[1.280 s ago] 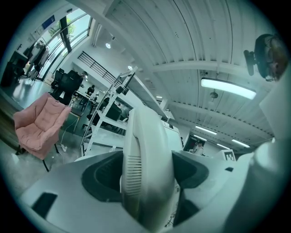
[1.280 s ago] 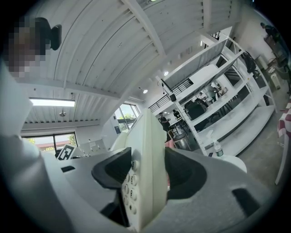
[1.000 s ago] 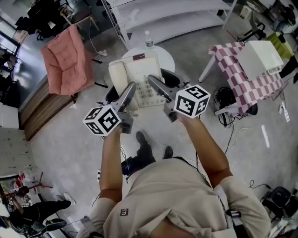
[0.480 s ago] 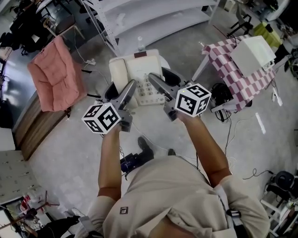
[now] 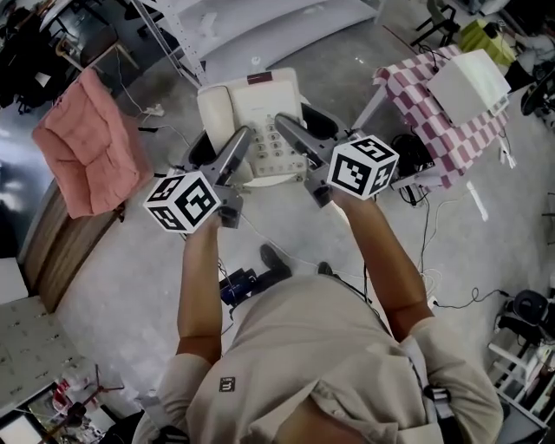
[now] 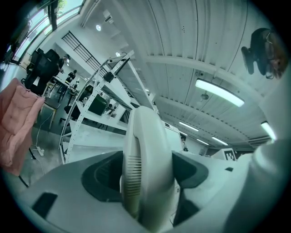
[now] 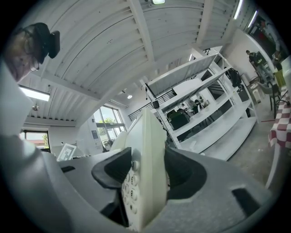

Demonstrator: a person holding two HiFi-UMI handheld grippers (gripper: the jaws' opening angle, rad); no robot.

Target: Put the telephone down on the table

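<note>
Concrete floor (image 5: 113,260) beneath gripped telephone (image 5: 260,113)

The right gripper (image 7: 144,182) clamps the keypad edge of the white telephone (image 7: 145,154).

Head view: telephone (image 5: 260,108) near edge hidden under left gripper (image 5: 238,147), right gripper (image 5: 290,139). keypad (image 5: 273,158) print too small to read. handset (image 6: 145,168) lower end cut by left gripper view's bottom edge.

Grey concrete floor (image 5: 104,286) spreads out, with a pink cushion (image 5: 82,143) at the left and a checked-cloth table (image 5: 434,117) at the right. White shelving (image 5: 260,26) stands at the far side, under a ribbed ceiling (image 6: 182,36) with strip lights (image 6: 220,92).
</note>
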